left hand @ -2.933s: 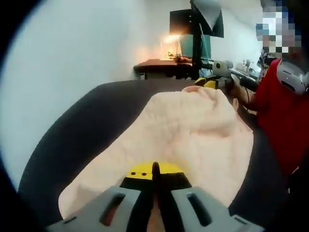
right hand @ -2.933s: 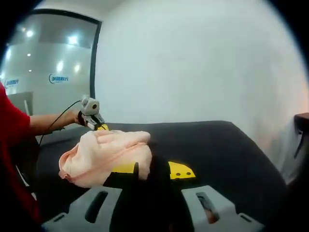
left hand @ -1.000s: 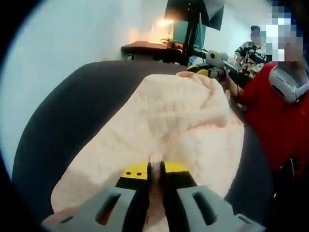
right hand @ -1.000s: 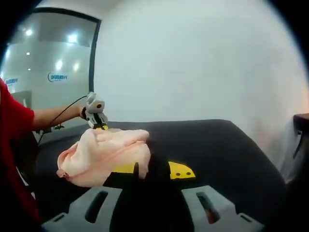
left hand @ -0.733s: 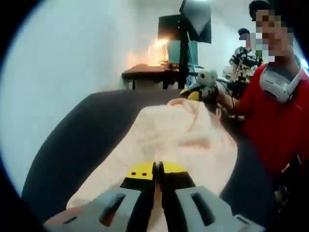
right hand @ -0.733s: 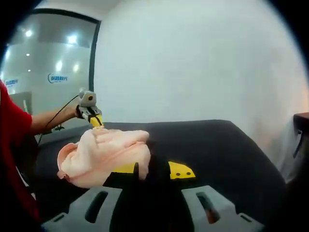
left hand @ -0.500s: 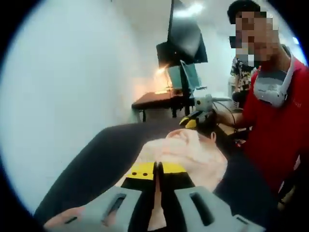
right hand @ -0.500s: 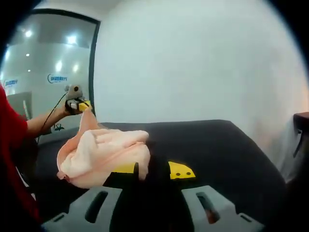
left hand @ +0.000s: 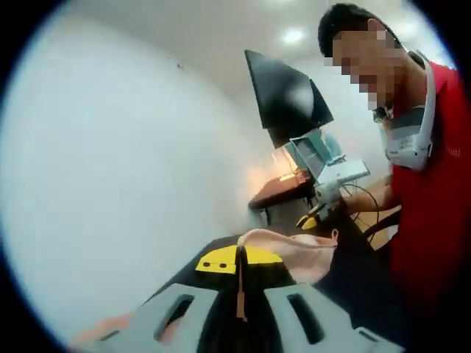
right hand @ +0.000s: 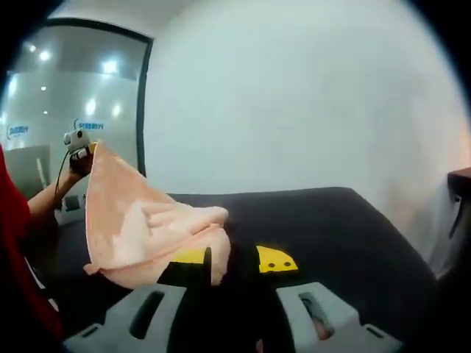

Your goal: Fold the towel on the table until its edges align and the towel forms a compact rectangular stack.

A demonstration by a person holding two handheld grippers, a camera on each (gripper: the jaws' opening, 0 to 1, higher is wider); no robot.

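A peach towel [right hand: 140, 228] is pinched at one corner by the closed left gripper [left hand: 239, 259] and raised above the dark table [right hand: 331, 228], likely for folding; the right gripper [right hand: 234, 259] is clamped on its near edge

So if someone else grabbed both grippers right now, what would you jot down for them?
Left gripper: shut on a corner of the pink towel, held high above the table.
Right gripper: shut on the towel's other end, low over the black table.
Towel hangs stretched between the two, bunched near the right gripper.
Done: towel gripped and one corner raised.
Left: carry that corner over, align edges, finish a compact stack.
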